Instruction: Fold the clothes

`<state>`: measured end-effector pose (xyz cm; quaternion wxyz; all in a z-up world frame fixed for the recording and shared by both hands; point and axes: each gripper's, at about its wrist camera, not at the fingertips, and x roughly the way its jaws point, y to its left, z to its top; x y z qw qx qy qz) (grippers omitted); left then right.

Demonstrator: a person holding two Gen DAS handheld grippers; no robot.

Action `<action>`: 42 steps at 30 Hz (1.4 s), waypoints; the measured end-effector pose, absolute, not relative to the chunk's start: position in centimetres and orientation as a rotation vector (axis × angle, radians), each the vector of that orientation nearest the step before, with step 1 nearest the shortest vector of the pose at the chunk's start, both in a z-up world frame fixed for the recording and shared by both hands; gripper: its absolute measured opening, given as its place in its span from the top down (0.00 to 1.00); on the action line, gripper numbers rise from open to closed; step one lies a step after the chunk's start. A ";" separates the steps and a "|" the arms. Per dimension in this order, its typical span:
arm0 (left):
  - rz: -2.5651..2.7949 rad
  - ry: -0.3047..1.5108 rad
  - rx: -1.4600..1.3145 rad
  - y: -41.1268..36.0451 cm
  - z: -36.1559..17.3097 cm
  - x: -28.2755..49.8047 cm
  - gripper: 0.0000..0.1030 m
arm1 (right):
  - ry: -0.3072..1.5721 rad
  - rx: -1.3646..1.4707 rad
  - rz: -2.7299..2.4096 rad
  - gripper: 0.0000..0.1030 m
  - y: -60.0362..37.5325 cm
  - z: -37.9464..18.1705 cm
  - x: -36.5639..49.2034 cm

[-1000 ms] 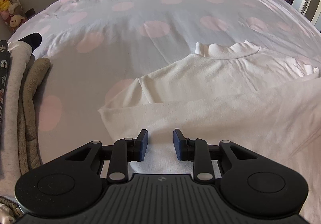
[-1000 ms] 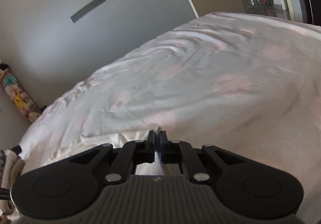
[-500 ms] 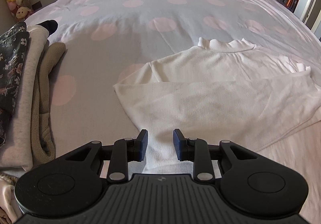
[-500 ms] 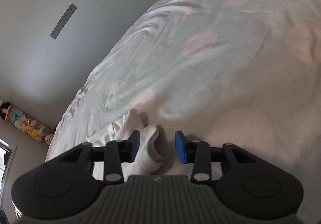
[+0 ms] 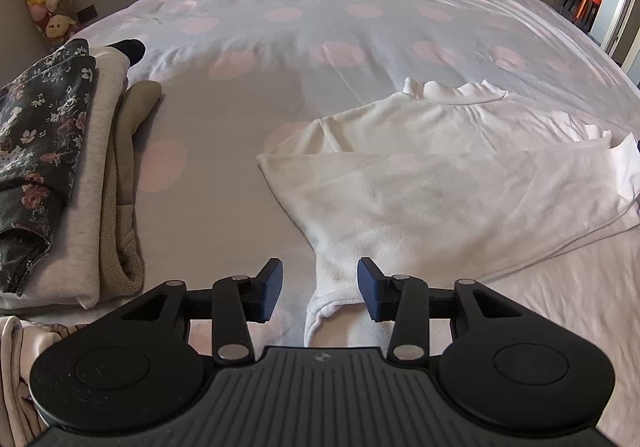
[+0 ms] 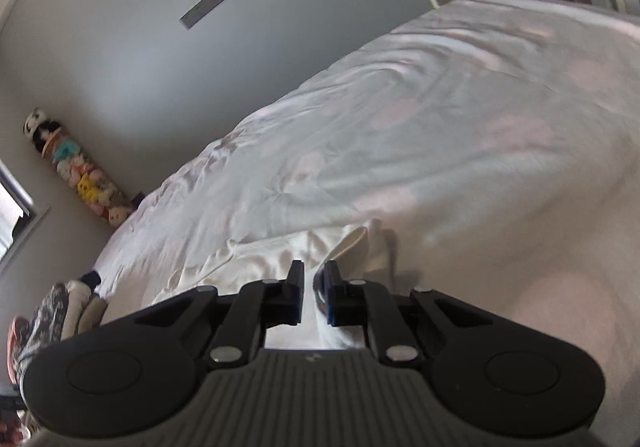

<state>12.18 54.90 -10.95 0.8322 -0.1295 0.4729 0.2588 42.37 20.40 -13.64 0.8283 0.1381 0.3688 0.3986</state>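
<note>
Left gripper point(image 5: 319, 290): jaws opening, spread either side of the cuff point(image 5: 326, 313); pads clear of the cloth, nothing pinched.
Right gripper point(image 6: 313, 297): jaws closing, nearly together, with white cloth of the top point(image 6: 280, 259) between them; whether the pads grip yet cannot be told.
Top point(image 5: 440, 183): white, long-sleeved, lying flat on the bed point(image 5: 280, 47), collar away from the person, one sleeve drawn across the body toward the left gripper.
Reason for placement: judged, the sleeve has been laid inward as a fold and let go; the right gripper takes the far side for the next fold.
Pile point(image 5: 68, 183): at the left edge of the bed, well apart from the top; judged finished work.
Count, grippers: two.
Count, tops being folded: one.
Count, pile: three layers distinguishable, floral, grey, tan; a dark sock point(image 5: 130, 47) behind.
</note>
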 end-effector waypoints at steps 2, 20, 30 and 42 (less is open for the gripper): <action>0.550 1.004 -0.286 54.9 -11.2 12.2 0.62 | 0.801 0.243 0.878 0.96 22.4 -13.7 41.3; 0.495 1.004 -0.300 53.7 -11.9 12.6 0.62 | 0.866 0.276 0.789 0.83 19.5 -14.5 43.1; 0.487 0.996 -0.364 53.3 -11.9 12.3 0.61 | 0.907 0.201 0.843 0.88 21.2 -15.9 40.9; 0.308 0.980 -0.178 48.6 -8.4 17.8 0.61 | 0.956 -0.003 0.794 0.90 20.7 -14.4 37.0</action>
